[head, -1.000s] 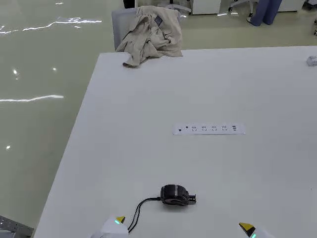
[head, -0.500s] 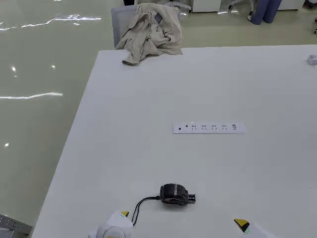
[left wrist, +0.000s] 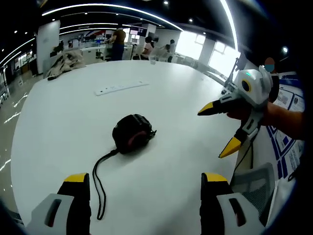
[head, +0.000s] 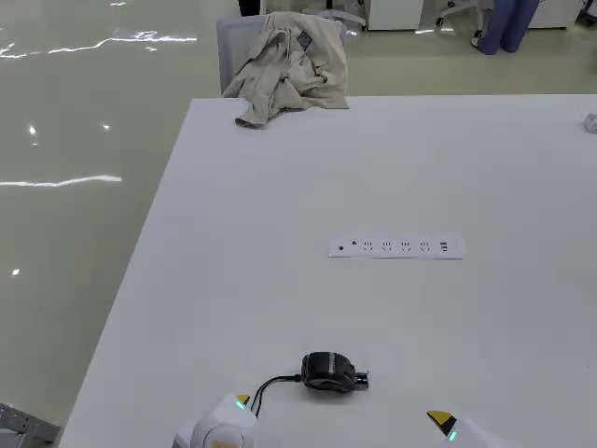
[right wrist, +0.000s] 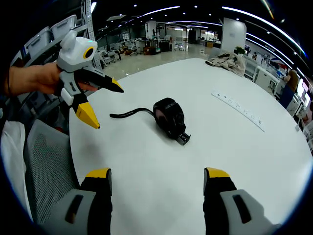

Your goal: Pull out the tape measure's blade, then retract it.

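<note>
Near the white table's (head: 280,187) front edge lies a black tape measure (head: 328,371), blade retracted, wrist cord (head: 266,385) trailing left, while the left gripper (left wrist: 145,178) and right gripper (right wrist: 157,173) hover nearby, jaws spread wide.

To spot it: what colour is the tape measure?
Black tape measure; right gripper view shows it best.

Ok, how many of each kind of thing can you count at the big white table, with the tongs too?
Tongs: 2 (left tongs, right tongs, both open)
Tape measure: 1
Power strip: 1
Jacket: 1
Chair: 1
Small grey thing, too small to name: 1
Total: 7
</note>
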Demonstrator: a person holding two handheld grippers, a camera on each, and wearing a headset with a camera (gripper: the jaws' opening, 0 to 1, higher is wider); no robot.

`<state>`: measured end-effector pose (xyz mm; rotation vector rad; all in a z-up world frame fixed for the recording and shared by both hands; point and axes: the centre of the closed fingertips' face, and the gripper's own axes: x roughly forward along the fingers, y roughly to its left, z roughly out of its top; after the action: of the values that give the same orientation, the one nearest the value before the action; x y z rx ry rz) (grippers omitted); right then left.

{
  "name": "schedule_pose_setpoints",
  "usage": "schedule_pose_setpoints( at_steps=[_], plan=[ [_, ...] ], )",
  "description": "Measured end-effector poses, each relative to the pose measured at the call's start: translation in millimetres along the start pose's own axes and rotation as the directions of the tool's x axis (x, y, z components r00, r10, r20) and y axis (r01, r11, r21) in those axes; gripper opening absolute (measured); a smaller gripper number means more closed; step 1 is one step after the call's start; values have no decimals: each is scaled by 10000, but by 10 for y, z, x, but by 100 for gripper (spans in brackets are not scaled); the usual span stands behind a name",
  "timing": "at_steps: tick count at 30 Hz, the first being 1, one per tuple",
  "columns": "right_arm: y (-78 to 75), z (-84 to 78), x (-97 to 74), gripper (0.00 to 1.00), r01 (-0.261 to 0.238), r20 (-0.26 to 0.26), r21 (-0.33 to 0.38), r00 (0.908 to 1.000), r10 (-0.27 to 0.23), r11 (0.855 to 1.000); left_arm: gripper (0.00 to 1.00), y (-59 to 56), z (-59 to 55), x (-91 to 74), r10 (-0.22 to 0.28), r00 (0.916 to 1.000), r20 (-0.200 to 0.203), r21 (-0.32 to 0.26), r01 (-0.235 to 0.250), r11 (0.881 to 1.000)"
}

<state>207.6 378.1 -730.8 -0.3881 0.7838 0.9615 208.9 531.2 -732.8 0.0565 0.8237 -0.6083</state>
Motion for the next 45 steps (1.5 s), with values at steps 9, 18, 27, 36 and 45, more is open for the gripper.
schedule_pose_setpoints(
  at_steps=[9,18,27,36,45],
  plan=[
    [-97,37,133,73,-101,-96,-599,9999,96,9982,89,20,64,103,-238,9996,-176,482,246,9985],
    [-148,75,241,70,-341,-190,-1083,9993,322,9935,88,41,124,174,-495,9980,-389,1063,534,9929],
    [-252,114,341,66,-552,-326,-1702,9982,504,9839,85,46,199,282,-738,9954,-610,1974,845,9767],
    [-312,110,412,65,-803,-520,-2279,9962,703,9704,84,37,218,417,-1030,9913,-819,2478,1204,9613],
    [-332,97,484,61,-1179,-678,-2919,9924,1025,9492,81,102,282,515,-1121,9887,-991,3116,1378,9401]
  ],
)
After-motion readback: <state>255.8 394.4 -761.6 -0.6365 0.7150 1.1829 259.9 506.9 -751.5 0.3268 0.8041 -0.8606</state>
